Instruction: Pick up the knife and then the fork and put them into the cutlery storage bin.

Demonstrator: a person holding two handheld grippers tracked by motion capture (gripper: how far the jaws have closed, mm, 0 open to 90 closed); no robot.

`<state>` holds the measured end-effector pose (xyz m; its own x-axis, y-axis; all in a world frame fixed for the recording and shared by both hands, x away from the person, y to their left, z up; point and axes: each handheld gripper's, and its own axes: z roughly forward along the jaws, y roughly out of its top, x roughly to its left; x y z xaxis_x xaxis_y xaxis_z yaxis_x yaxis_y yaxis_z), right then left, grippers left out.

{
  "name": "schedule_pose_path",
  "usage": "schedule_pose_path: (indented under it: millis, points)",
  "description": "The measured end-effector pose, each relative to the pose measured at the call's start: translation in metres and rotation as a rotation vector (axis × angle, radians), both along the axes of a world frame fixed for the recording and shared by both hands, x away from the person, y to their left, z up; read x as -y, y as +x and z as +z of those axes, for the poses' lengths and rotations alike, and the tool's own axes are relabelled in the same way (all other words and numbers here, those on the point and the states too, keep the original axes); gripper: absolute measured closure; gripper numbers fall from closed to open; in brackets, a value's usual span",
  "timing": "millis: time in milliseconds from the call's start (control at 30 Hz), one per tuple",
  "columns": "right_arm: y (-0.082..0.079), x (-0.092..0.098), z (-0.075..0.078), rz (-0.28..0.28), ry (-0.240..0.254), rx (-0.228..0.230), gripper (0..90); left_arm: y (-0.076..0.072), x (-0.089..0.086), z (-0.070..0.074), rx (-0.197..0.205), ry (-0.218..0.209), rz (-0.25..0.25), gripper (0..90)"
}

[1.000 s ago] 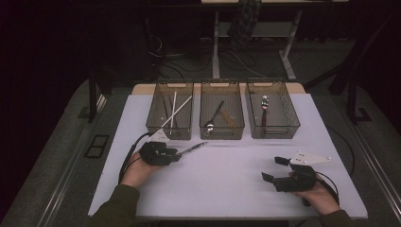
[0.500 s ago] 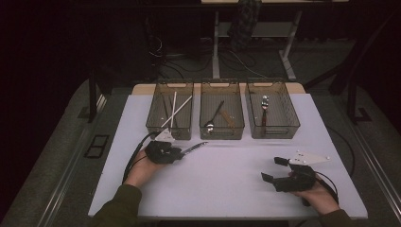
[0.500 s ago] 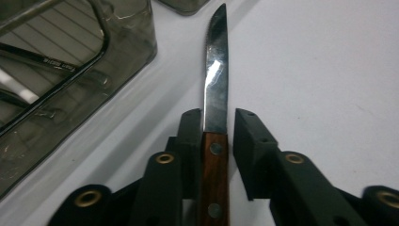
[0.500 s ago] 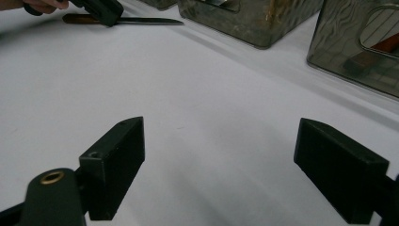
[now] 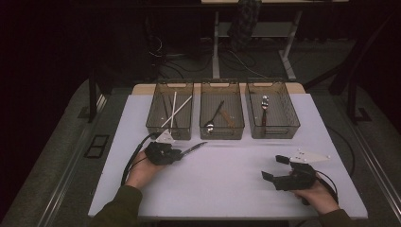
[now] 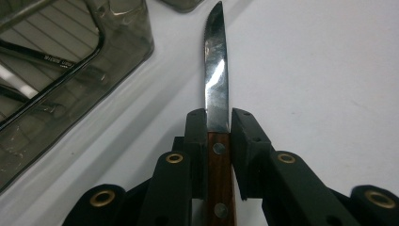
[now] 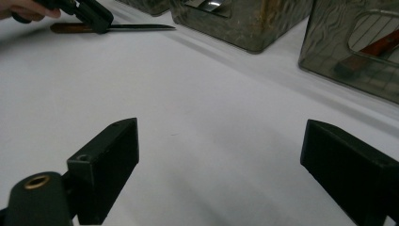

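Closing in over the last moment, the left gripper [image 6: 218,136] now has its two black jaws pressed against the wooden-handled steel table knife [image 6: 216,89], just where the riveted brown handle meets the blade. Compared with a second ago, the left hand [image 5: 142,171] sits in much the same spot near the left half of the white desk [image 5: 227,184]; what differs is the grip, which has narrowed onto the handle. As a judgement, the pick-up is settled and the knife is ready to be lifted toward one of the three smoky clear plastic bins [image 5: 222,116] along the desk's far edge.

The knife lies flat on the desk, tip pointing toward the gap between the left bin [image 5: 169,113] and the middle one, blade clear of both.

The right gripper [image 5: 280,169] rests near the desk's right front corner with its jaws spread wide and nothing between them.

Several things are hard to make out. The handle's rear end is cut off at the bottom of the left gripper view. In the high view the room is dim, and the left bin's pale sticks, the middle bin's spoon and the right bin's utensil read only as rough shapes. Whether the knife has left the surface I cannot tell.
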<state>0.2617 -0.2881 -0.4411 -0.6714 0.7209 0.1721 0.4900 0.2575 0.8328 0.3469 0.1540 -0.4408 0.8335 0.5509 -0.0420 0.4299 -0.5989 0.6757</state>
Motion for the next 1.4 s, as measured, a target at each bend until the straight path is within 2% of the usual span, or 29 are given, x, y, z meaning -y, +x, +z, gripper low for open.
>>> schedule_pose_path:
  millis: [100, 200, 300, 467, 533, 633, 733, 933, 1133, 1233, 1400]
  points:
    - [0.001, -0.002, 0.001, -0.001, -0.008, -0.010, 11.8, -0.006, 0.002, 0.006, 0.012, -0.027, 0.005, 76.6]
    - [0.003, -0.006, 0.004, 0.016, 0.001, -0.046, 12.1, -0.014, 0.008, 0.014, 0.030, -0.050, -0.004, 76.6]
    - [0.003, -0.013, 0.011, 0.028, 0.006, -0.045, 14.6, -0.021, 0.019, 0.022, 0.051, -0.072, -0.019, 76.5]
    - [0.011, -0.024, 0.018, 0.046, 0.030, -0.077, 14.9, -0.030, 0.042, 0.033, 0.074, -0.126, -0.041, 76.5]
    - [0.014, -0.029, 0.020, 0.045, 0.039, -0.084, 21.2, -0.033, 0.052, 0.037, 0.078, -0.145, -0.051, 76.5]
    - [0.019, -0.034, 0.022, 0.060, 0.087, -0.104, 32.9, -0.037, 0.067, 0.040, 0.095, -0.156, -0.068, 76.5]
    - [0.023, -0.039, 0.023, 0.082, 0.142, -0.127, 39.8, -0.040, 0.080, 0.042, 0.099, -0.183, -0.077, 76.5]
    - [0.030, -0.048, 0.024, 0.092, 0.214, -0.143, 44.5, -0.045, 0.101, 0.046, 0.101, -0.239, -0.091, 76.5]
    - [0.035, -0.050, 0.025, 0.087, 0.289, -0.148, 47.9, -0.050, 0.117, 0.046, 0.125, -0.246, -0.108, 76.5]
    - [0.037, -0.052, 0.025, 0.088, 0.305, -0.148, 49.9, -0.054, 0.124, 0.045, 0.137, -0.244, -0.113, 76.5]
    - [0.038, -0.057, 0.026, 0.094, 0.332, -0.155, 56.9, -0.056, 0.129, 0.042, 0.134, -0.241, -0.127, 76.5]
